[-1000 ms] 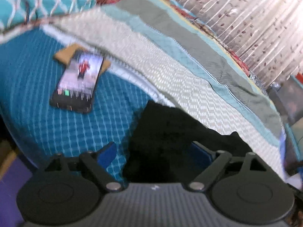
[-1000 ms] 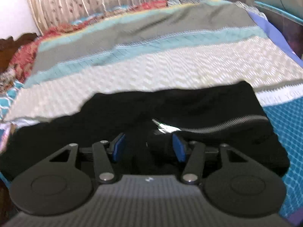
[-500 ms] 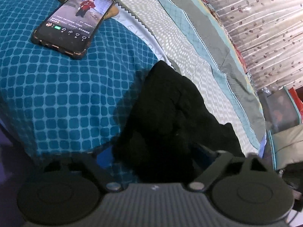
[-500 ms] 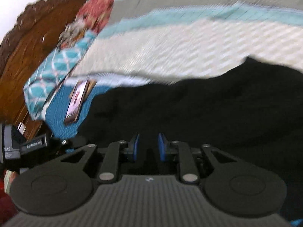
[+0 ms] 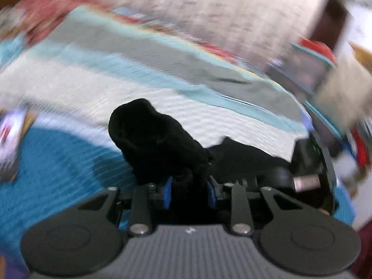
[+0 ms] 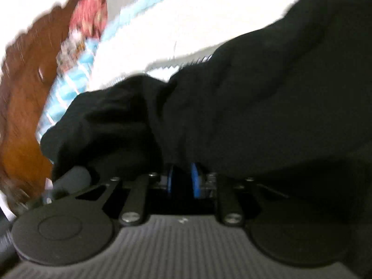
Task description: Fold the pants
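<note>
The black pants [image 5: 148,134] lie crumpled on the bed. In the left wrist view a bunched end of them rises between the blue pads of my left gripper [image 5: 188,190], whose jaws are closing on that fabric. The rest of the pants trails right toward the other gripper's body [image 5: 309,169]. In the right wrist view the pants [image 6: 255,93] fill most of the picture and drape over my right gripper [image 6: 182,181]. Its blue pads stand close together with dark cloth pinched between them. Both views are blurred.
The bedspread has a teal patterned part [image 5: 58,162] and white, light blue and grey stripes [image 5: 162,53]. A phone [image 5: 9,134] lies at the left edge. A floral curtain [image 5: 209,11] hangs behind the bed. A carved wooden headboard [image 6: 21,93] stands at the left.
Both grippers went from open to closed on the black fabric. The left one swung, so the phone slid to the picture's left edge. The right view turned toward the headboard.
</note>
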The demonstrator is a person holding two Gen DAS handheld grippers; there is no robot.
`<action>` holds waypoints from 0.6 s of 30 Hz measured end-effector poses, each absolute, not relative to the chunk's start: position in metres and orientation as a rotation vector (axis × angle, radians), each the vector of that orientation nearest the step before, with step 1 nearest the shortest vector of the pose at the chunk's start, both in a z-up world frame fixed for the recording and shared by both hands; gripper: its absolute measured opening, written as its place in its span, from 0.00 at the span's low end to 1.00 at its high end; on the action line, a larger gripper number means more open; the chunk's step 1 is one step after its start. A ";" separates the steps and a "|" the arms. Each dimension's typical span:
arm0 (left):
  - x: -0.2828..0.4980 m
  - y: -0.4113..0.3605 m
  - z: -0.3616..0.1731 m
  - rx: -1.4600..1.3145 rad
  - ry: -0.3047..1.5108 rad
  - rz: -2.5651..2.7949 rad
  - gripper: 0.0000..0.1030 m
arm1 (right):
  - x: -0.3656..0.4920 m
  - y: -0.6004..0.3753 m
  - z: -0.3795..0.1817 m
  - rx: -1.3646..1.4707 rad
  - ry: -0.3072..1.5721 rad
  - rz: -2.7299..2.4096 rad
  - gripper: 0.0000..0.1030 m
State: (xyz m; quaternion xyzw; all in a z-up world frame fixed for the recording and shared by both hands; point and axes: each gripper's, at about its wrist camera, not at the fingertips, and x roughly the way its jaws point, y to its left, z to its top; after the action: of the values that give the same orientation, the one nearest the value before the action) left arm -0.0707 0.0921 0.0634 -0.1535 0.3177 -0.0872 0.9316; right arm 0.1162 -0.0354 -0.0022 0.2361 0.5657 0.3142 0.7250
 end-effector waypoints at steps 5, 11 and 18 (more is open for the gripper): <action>-0.046 0.023 0.058 -0.142 0.696 -0.299 0.26 | 0.116 -0.116 0.005 0.778 1.119 0.624 0.29; -0.036 -0.023 0.041 -0.024 0.780 -0.374 0.53 | 0.104 -0.193 0.003 0.958 1.002 0.479 0.60; -0.062 0.006 0.061 -0.081 0.759 -0.374 0.80 | 0.103 -0.195 -0.004 0.955 1.039 0.511 0.73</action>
State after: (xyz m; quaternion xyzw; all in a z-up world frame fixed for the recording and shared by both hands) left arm -0.0621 0.0063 0.0611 -0.0393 0.3684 -0.1813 0.9110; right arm 0.1028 -0.1945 -0.0039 0.4339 0.4719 0.2321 0.7316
